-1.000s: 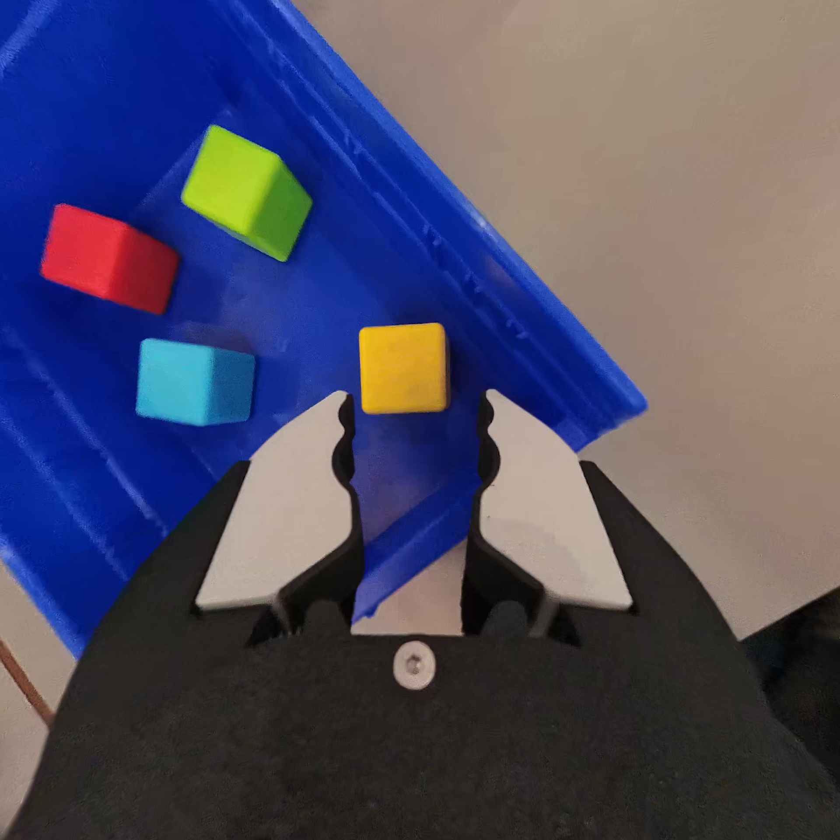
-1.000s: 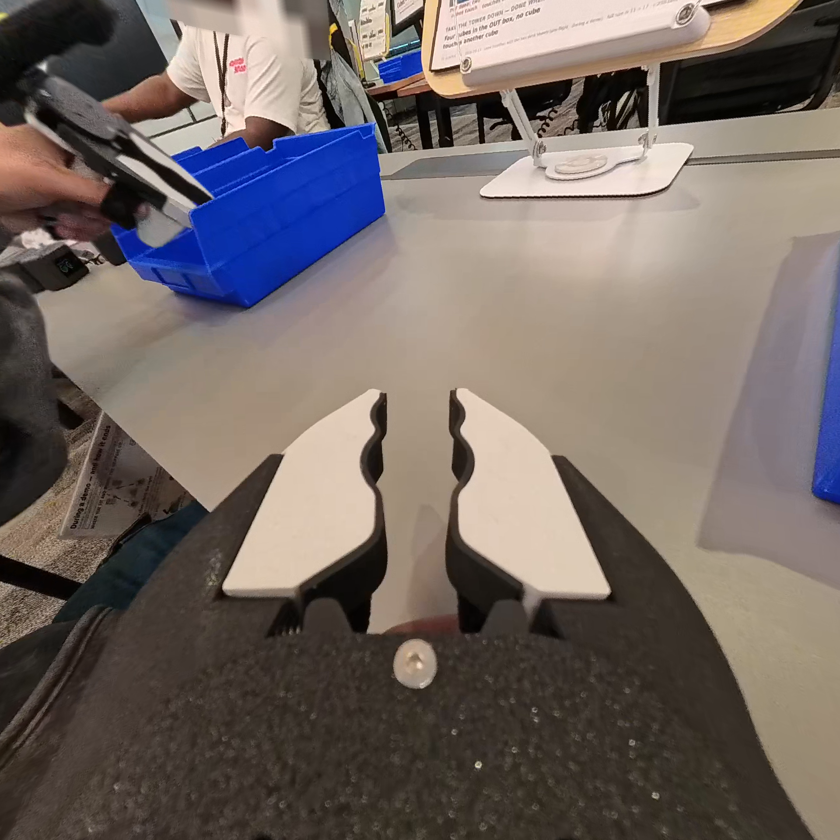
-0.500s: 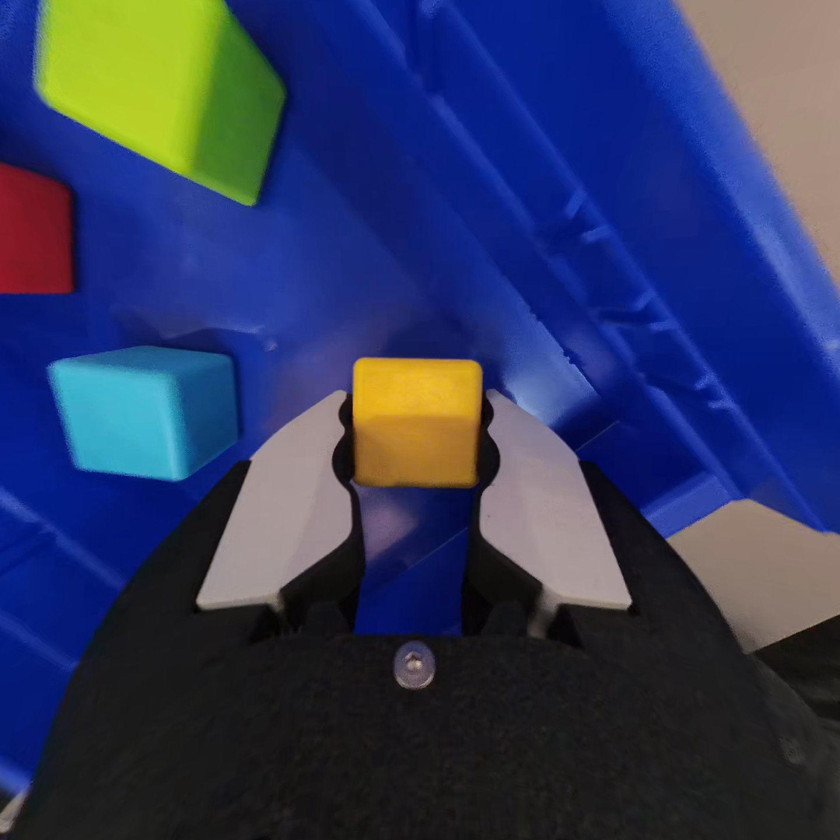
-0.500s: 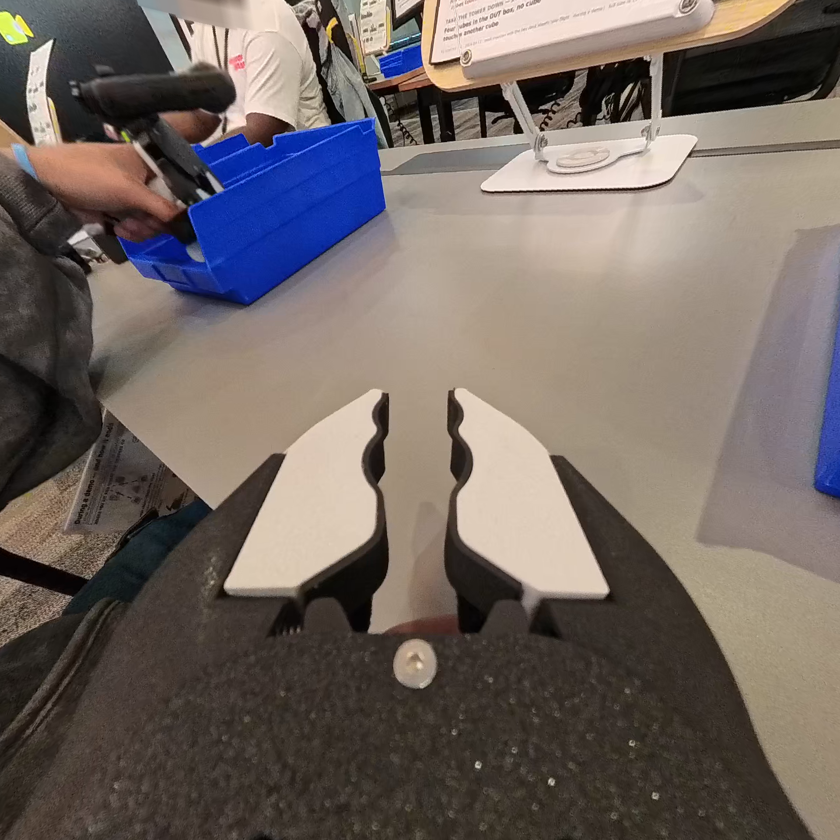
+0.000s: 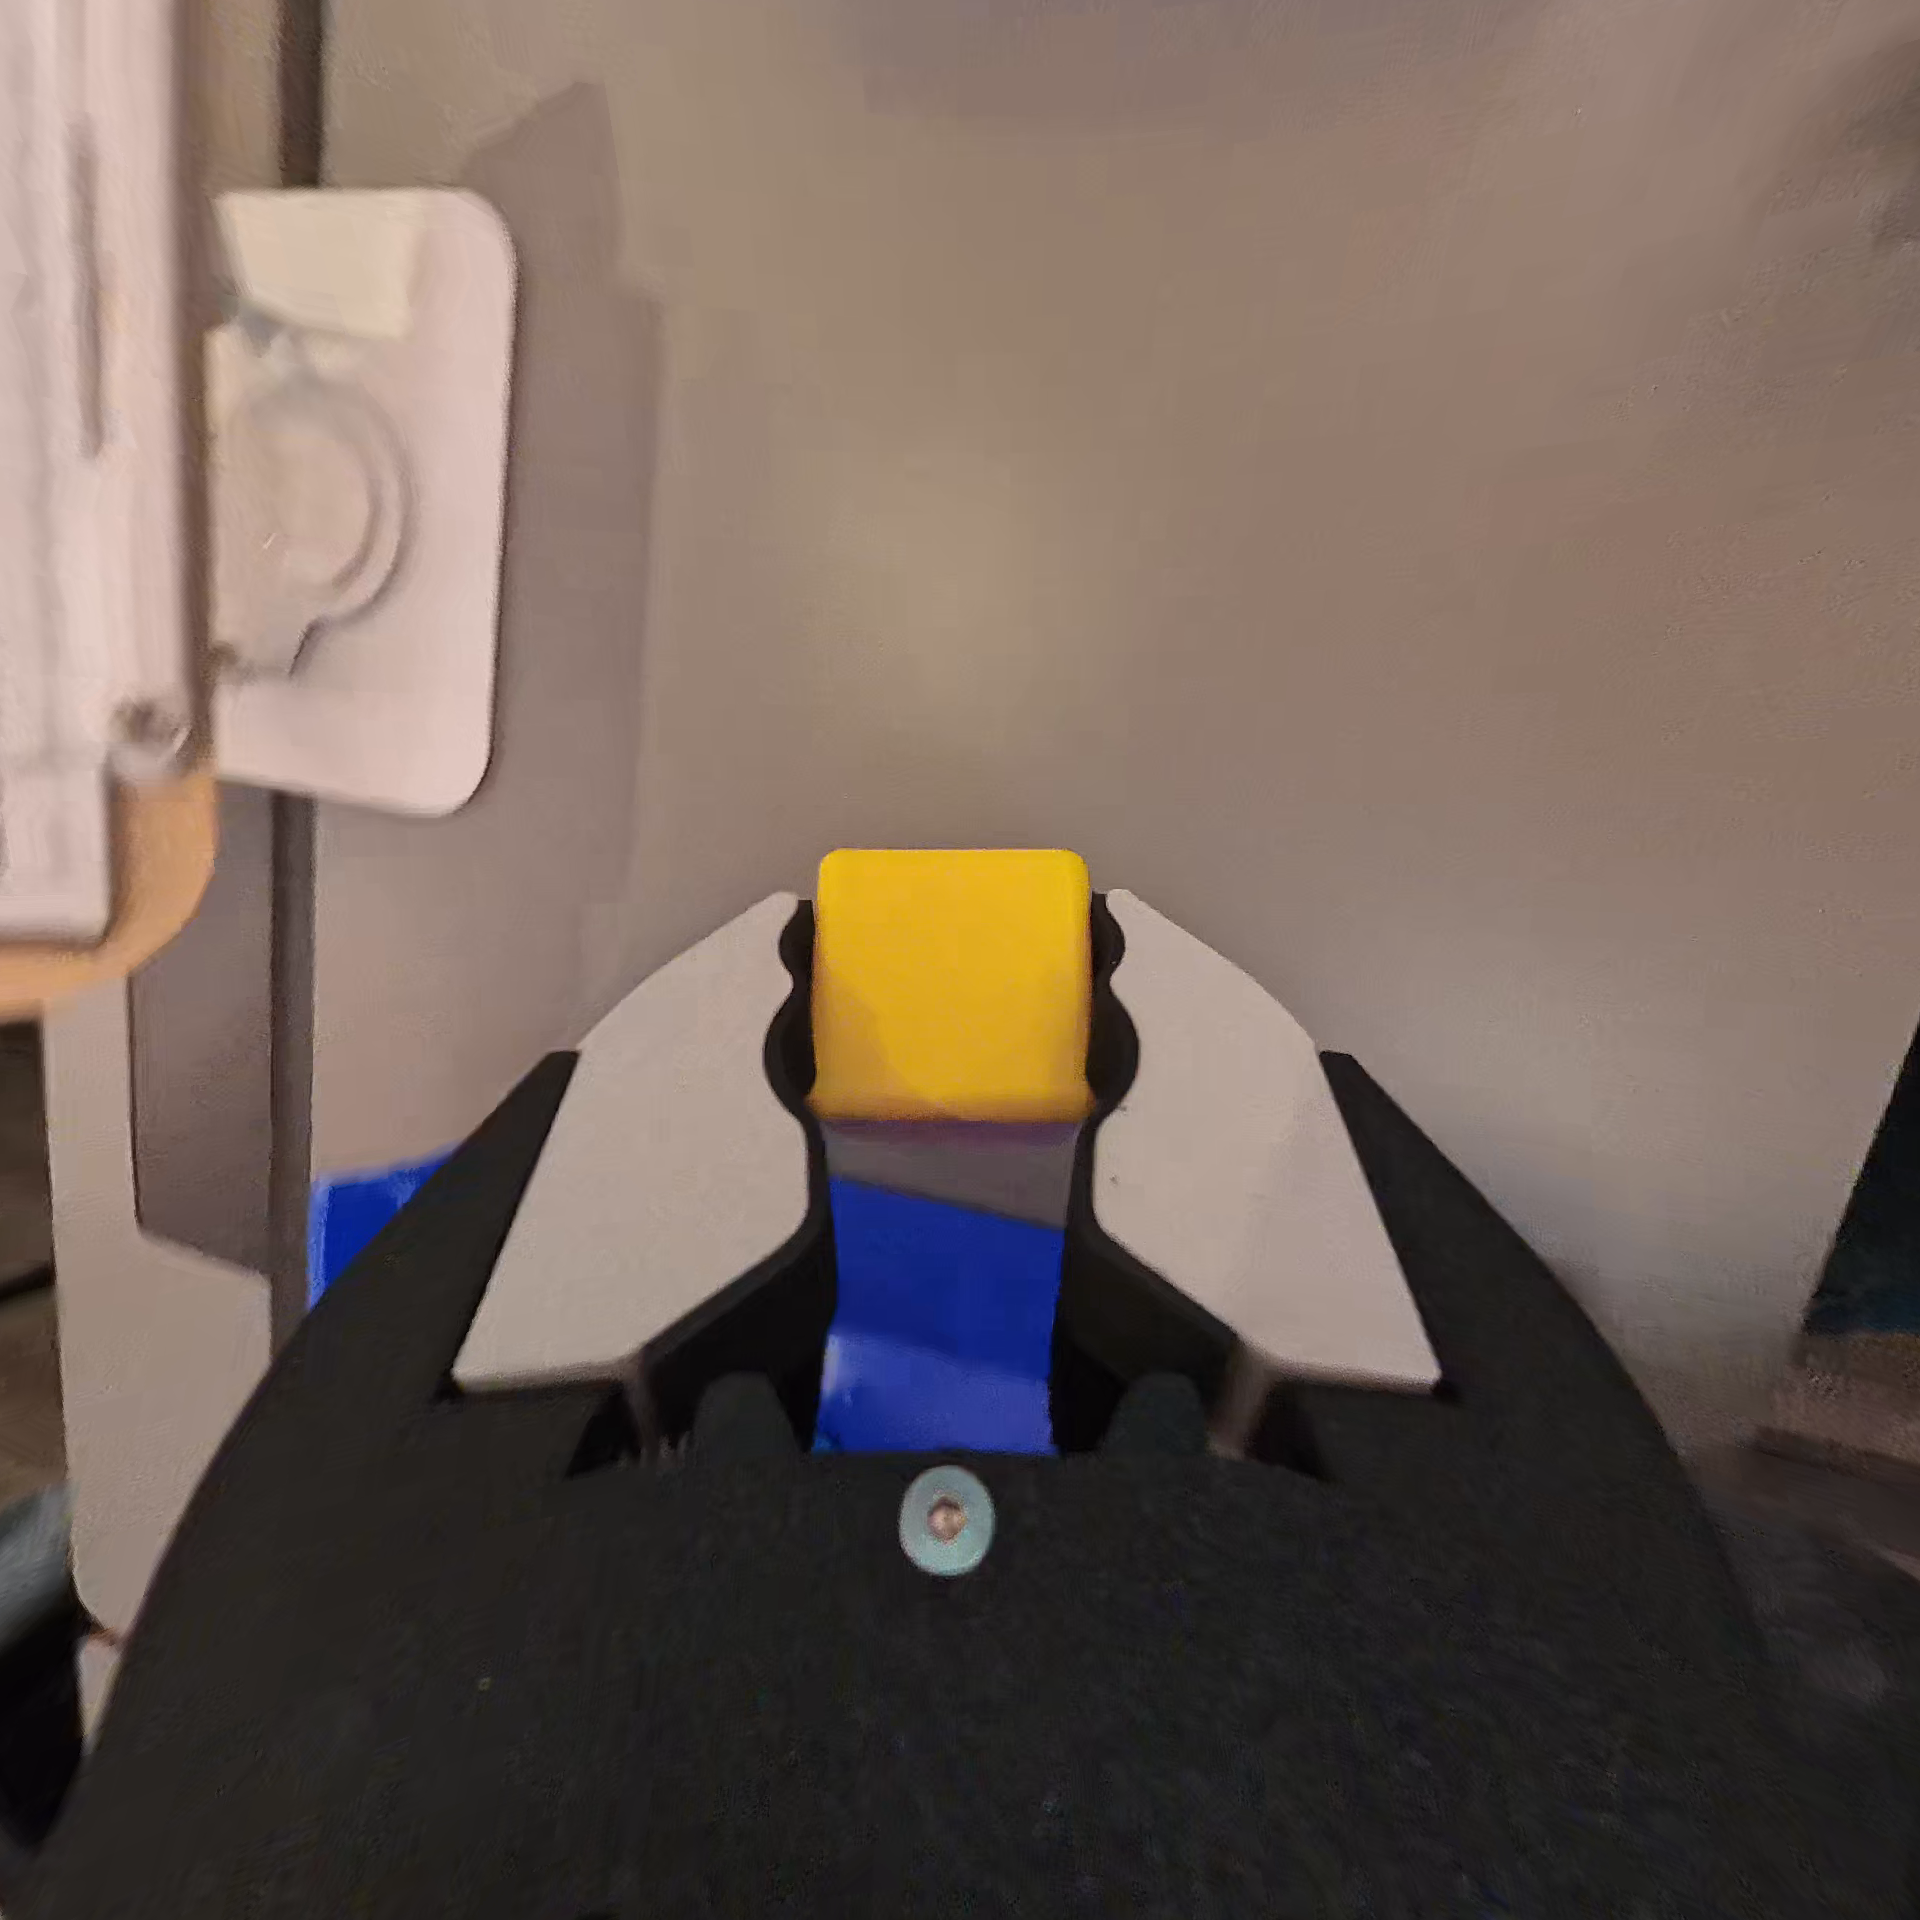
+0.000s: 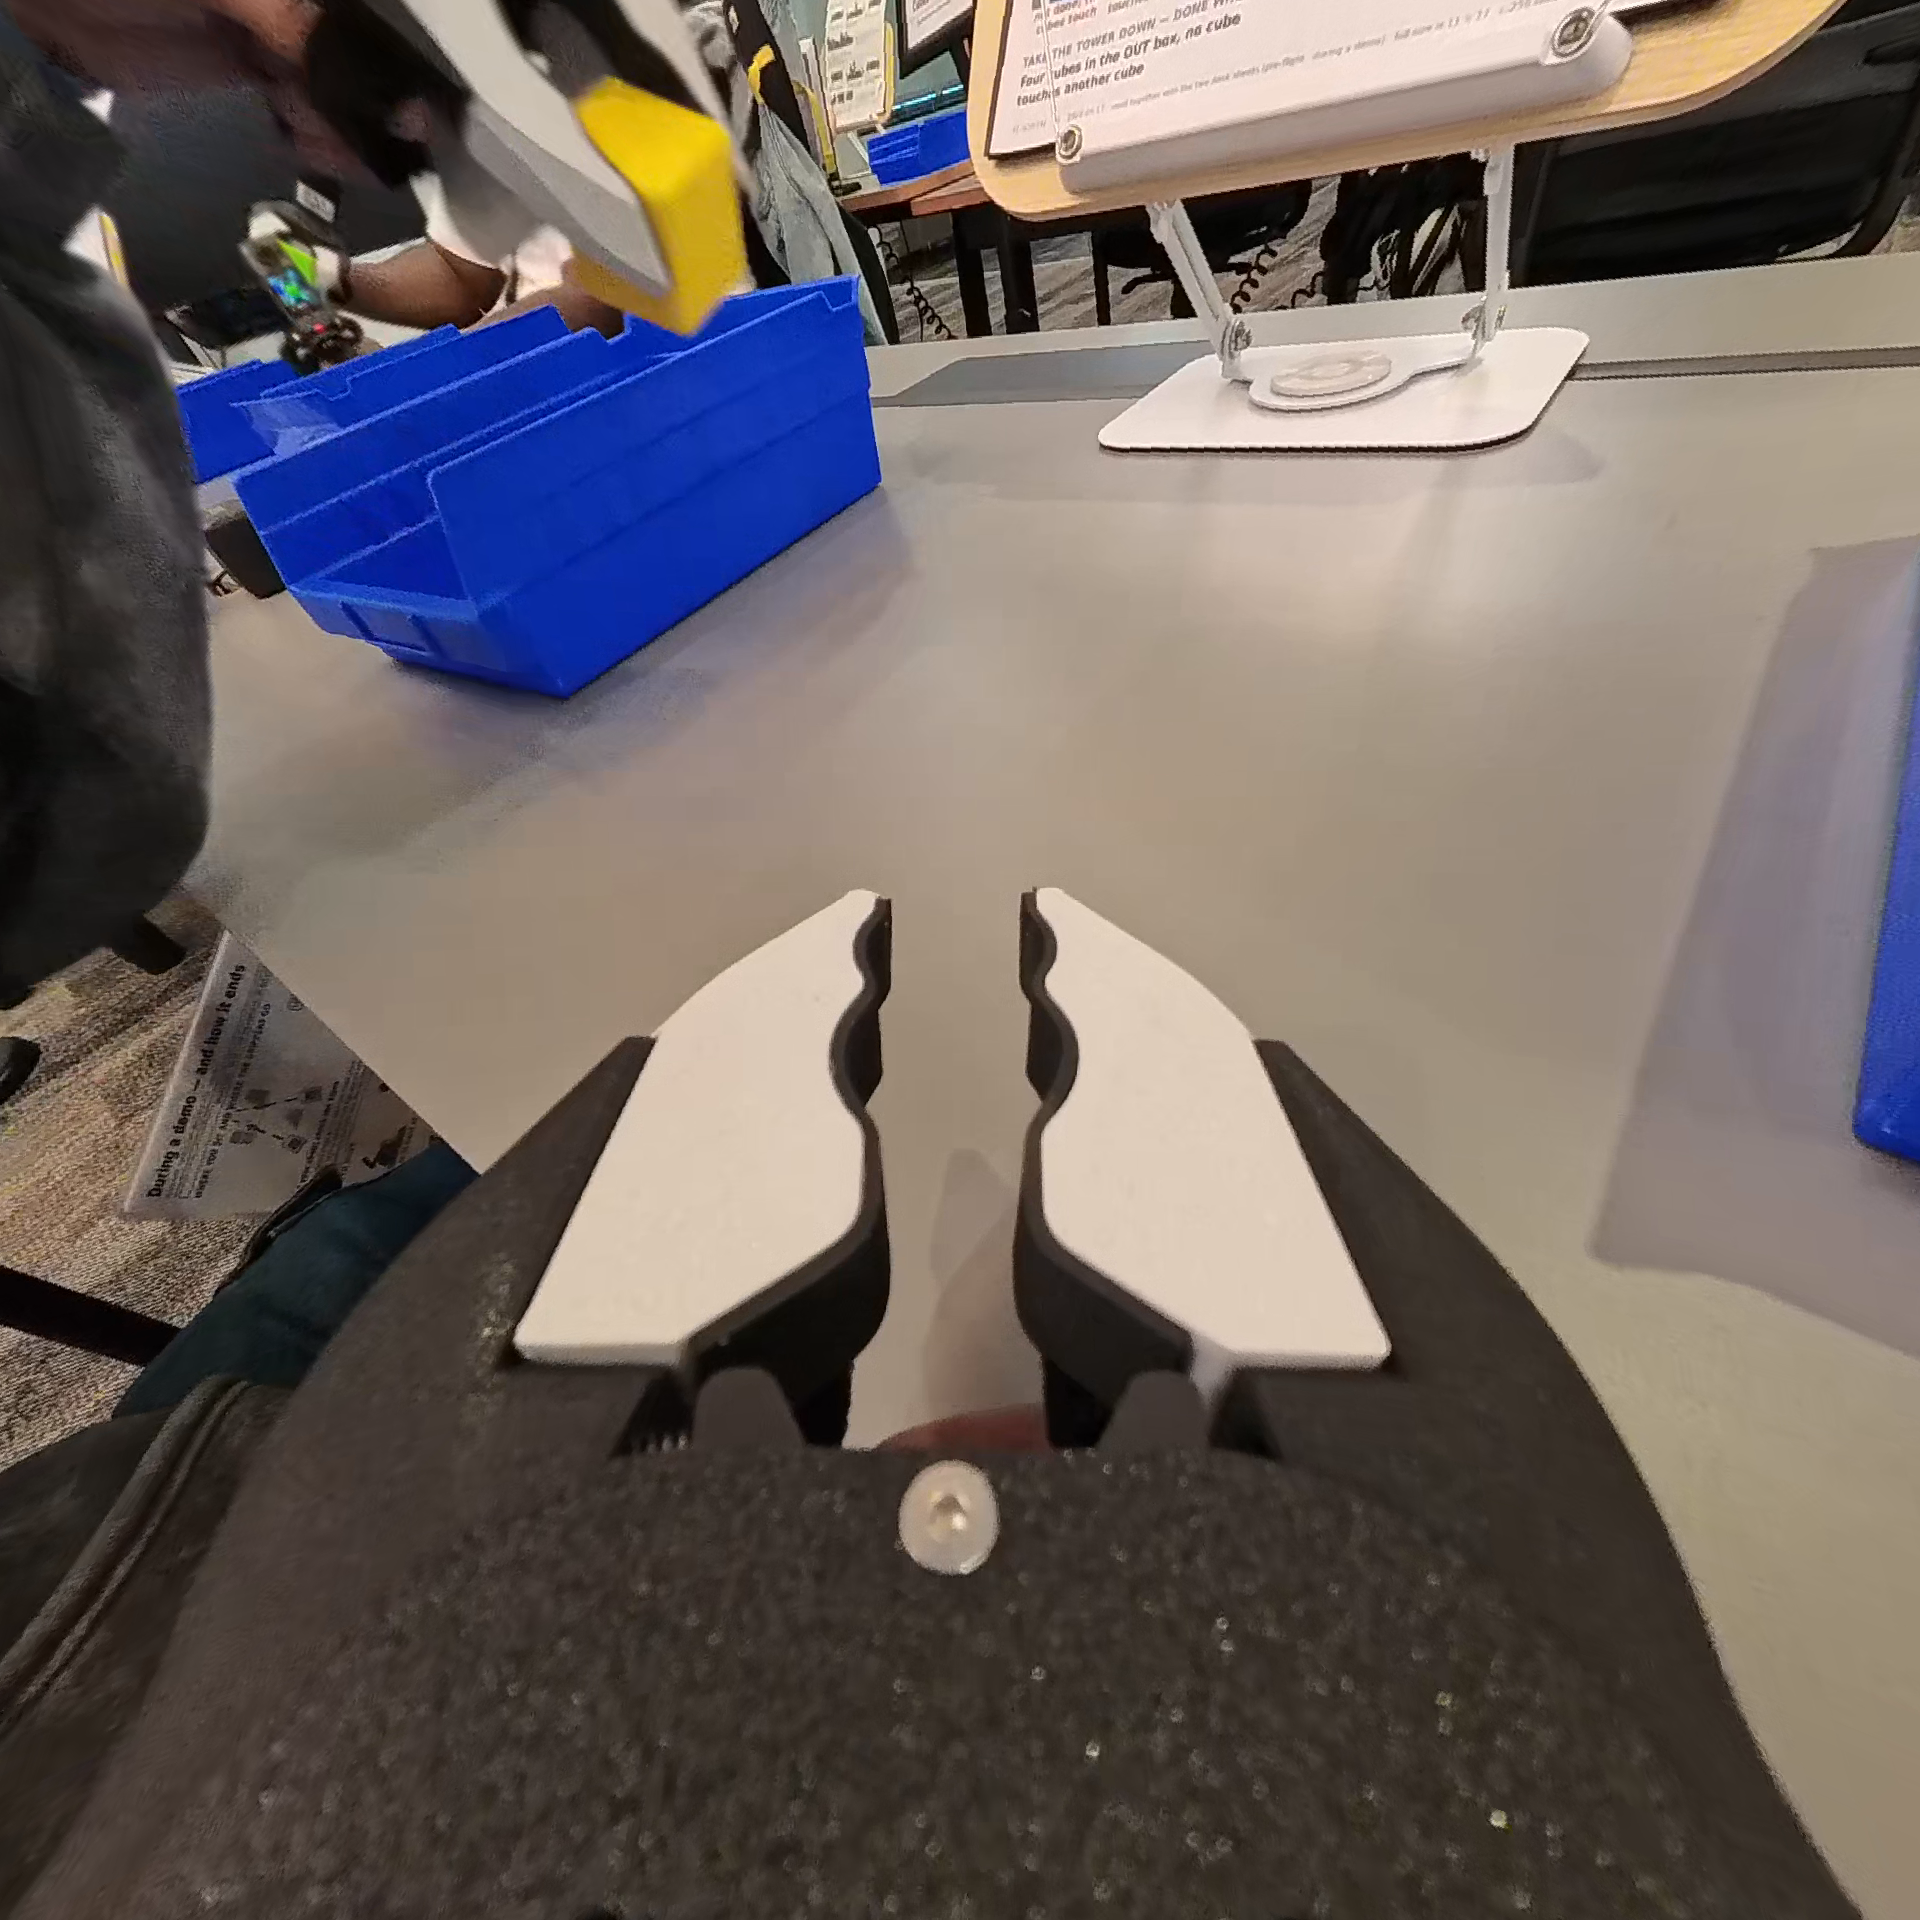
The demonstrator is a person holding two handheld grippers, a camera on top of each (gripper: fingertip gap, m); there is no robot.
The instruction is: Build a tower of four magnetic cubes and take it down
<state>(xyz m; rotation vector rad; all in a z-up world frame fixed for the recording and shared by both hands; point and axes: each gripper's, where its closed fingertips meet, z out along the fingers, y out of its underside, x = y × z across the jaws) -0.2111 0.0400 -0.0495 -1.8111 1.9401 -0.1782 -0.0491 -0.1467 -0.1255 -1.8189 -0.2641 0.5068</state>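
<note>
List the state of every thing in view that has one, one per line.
Left gripper: shut on the yellow cube, raised above the bin.
Yellow cube: held, in the air.
Right gripper: open, holding nothing, low over the table.
Blue bin: upright on the table.

Count on inspection: one yellow cube [image 6: 665, 197], upper left of the right wrist view. Two grippers: the left gripper [image 6: 634, 208] at upper left and the right gripper [image 6: 956, 914] at lower centre. Three blue bins: one large blue bin [image 6: 582, 499] at left, a second bin [image 6: 1891, 935] cut by the right edge, a third bin [image 6: 920, 145] far off at top. One white stand base [image 6: 1340, 400], upper right. One grey table [image 6: 1195, 727].
</note>
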